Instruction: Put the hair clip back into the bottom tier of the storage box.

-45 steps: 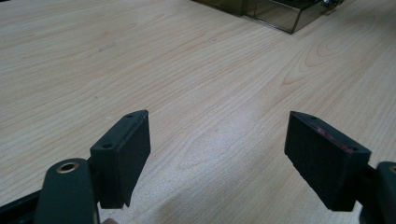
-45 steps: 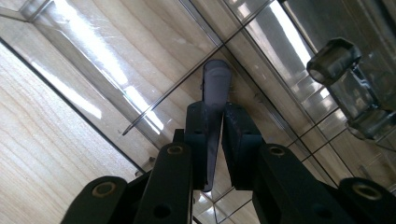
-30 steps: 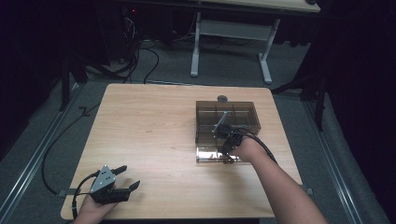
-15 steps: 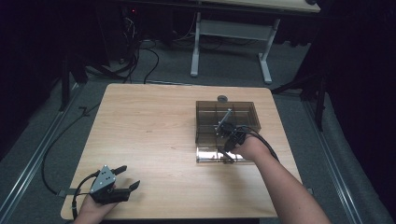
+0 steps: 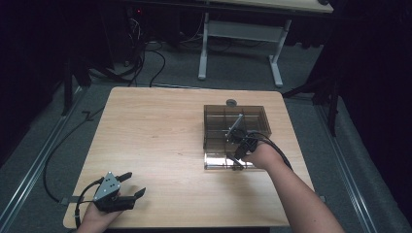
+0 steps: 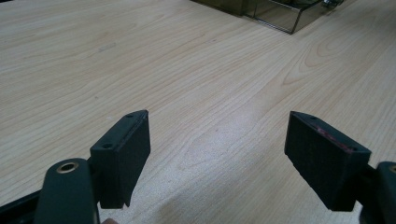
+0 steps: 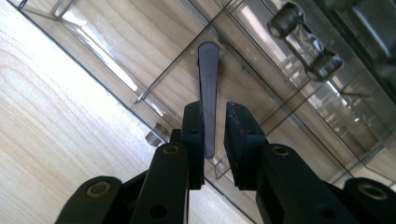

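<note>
Left gripper point(image 5: 132, 187) gapes near table point(image 5: 160, 126) edge; right gripper point(image 7: 214, 133) seemingly pinches divider point(image 7: 208, 88).

We see a table point(image 5: 160, 141) of pale wood, its grain plain and its finish smooth with a soft sheen. Toward its right edge sits a compartment box point(image 5: 235, 127) of clear, smoke-tinted plastic, glossy and catching glare on its thin walls. The right gripper point(image 7: 214, 140) has matt black pads with a fine rough texture, and beside one pad lies a slim dark strip point(image 7: 208, 93), smooth and dull. The left gripper point(image 6: 217, 158) has the same matt black pads.
</note>
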`<state>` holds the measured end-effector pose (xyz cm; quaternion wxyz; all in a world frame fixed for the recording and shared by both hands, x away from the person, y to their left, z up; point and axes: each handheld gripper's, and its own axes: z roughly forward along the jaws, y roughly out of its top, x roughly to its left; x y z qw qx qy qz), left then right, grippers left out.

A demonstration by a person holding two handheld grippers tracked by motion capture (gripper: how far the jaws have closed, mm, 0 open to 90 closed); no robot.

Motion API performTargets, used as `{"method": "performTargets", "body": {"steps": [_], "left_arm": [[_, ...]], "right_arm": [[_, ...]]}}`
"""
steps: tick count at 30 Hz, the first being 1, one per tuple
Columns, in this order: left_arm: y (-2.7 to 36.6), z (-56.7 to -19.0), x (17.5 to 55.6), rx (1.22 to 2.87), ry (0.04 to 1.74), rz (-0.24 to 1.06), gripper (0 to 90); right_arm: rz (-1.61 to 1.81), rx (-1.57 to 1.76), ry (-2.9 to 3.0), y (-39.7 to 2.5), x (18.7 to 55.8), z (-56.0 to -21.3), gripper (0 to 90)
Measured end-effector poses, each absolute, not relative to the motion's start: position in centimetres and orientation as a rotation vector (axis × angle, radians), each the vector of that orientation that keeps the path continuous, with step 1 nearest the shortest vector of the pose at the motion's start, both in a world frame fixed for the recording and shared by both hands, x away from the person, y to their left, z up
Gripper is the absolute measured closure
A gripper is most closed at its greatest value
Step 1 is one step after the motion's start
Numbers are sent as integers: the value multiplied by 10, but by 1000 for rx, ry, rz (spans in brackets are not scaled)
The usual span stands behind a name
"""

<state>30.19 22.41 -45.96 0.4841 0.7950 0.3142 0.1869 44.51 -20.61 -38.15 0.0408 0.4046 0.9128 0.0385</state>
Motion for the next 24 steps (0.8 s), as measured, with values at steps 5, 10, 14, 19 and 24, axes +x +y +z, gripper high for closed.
{"method": "performTargets", "body": {"steps": [5, 10, 14, 19, 24], "left_arm": [[224, -459, 302, 1941, 765, 454, 229], [224, -460, 302, 1938, 763, 458, 229], [224, -460, 302, 1935, 766, 456, 229], [224, -460, 302, 1939, 767, 458, 229], [224, -459, 302, 1942, 767, 460, 229]], "right_arm": [[166, 1177, 2802, -214, 441, -376, 782], [173, 1277, 2771, -219, 428, -374, 781], [174, 1298, 2757, -222, 420, -372, 781], [215, 1324, 2747, -230, 404, -369, 774], [244, 1350, 2721, -233, 389, -371, 761]]}}
